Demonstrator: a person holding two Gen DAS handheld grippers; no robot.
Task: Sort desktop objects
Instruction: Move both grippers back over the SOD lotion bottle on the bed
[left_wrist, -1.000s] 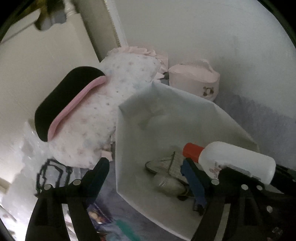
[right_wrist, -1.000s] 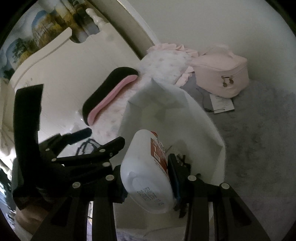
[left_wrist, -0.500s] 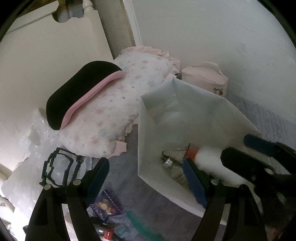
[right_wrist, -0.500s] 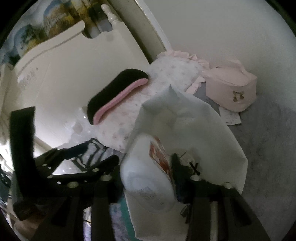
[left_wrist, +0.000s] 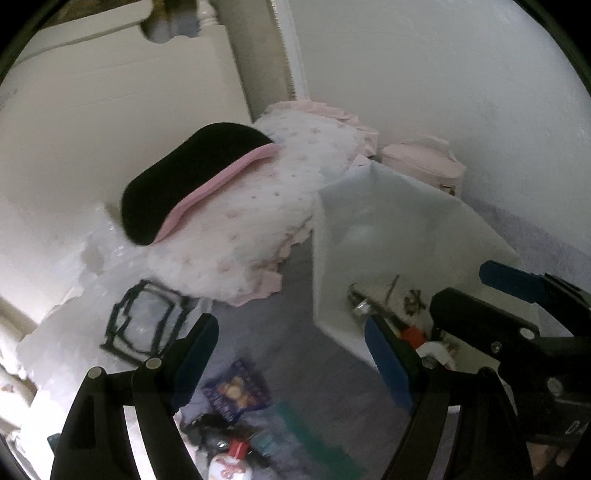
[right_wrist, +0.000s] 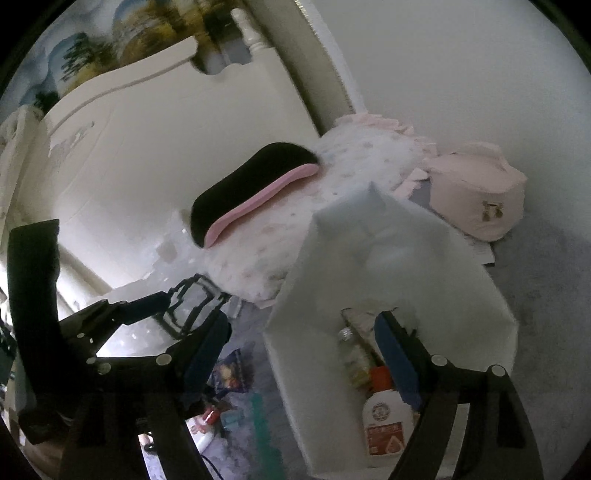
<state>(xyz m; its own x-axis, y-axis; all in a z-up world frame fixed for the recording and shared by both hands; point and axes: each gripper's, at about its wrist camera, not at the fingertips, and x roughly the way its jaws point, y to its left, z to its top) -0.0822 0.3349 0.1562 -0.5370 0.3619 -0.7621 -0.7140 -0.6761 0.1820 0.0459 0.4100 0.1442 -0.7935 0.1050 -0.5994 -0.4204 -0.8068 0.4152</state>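
A white fabric storage box (right_wrist: 436, 258) stands open on the grey surface; it also shows in the left wrist view (left_wrist: 406, 221). Inside it lies a white bottle with a red cap (right_wrist: 384, 413), beside a small clear bottle (right_wrist: 351, 354) and other small items. My right gripper (right_wrist: 303, 347) is open and empty above the box's left wall. My left gripper (left_wrist: 291, 347) is open and empty, left of the box. Loose items lie on the surface below it: a dark snack packet (left_wrist: 236, 391), a green comb (left_wrist: 314, 435) and a small red-capped item (left_wrist: 229, 465).
A speckled white pillow (left_wrist: 266, 214) with a black and pink eye mask (left_wrist: 192, 184) lies left of the box. A pink pouch (right_wrist: 476, 192) sits behind it by the wall. A clear bag with black trim (left_wrist: 140, 321) lies at the left.
My right gripper has let go of the white bottle, which now lies in the box. Both grippers have pulled back and shifted left of the box.
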